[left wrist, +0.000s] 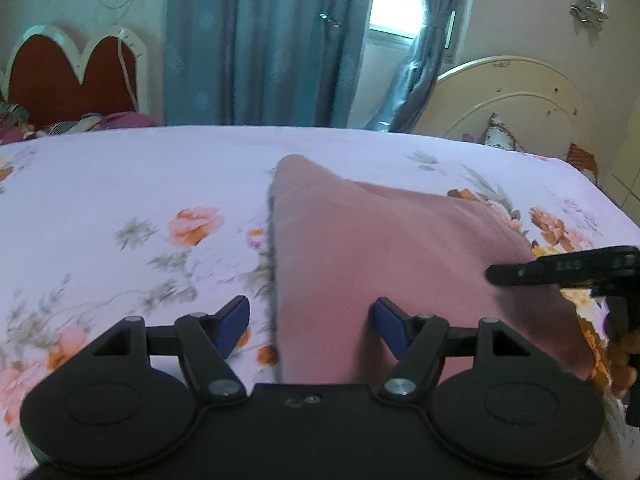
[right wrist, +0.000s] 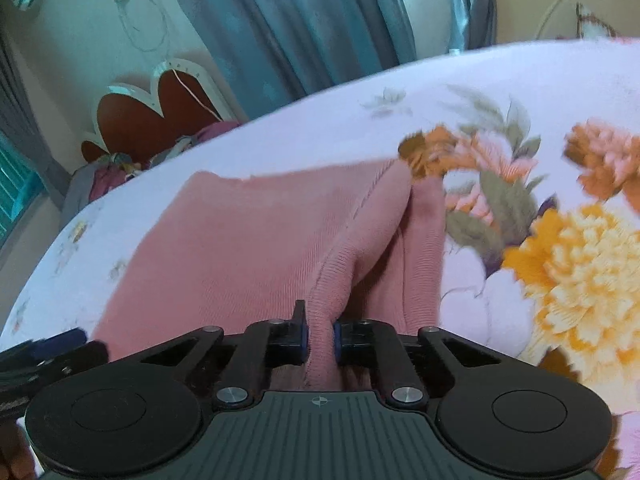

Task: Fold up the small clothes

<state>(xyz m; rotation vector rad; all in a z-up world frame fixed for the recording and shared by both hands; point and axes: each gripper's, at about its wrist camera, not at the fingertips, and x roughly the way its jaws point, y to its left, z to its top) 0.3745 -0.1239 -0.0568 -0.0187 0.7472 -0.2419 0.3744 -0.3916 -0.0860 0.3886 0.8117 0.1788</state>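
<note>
A small pink ribbed garment (left wrist: 380, 256) lies on the floral bedsheet (left wrist: 132, 184); its far corner points away from me. My left gripper (left wrist: 311, 320) is open, its blue pads on either side of the garment's left edge, just above the cloth. My right gripper (right wrist: 320, 340) is shut on a ribbed hem fold of the pink garment (right wrist: 248, 240) and lifts it slightly. The right gripper also shows in the left wrist view (left wrist: 560, 268) at the garment's right side. The left gripper's tip shows at the left edge of the right wrist view (right wrist: 56, 348).
The bed's far edge (left wrist: 320, 130) runs across the left wrist view. Behind it hang blue curtains (left wrist: 260, 40). A red heart-shaped headboard (left wrist: 72, 76) stands far left and a cream headboard (left wrist: 512, 96) far right, with pillows near both.
</note>
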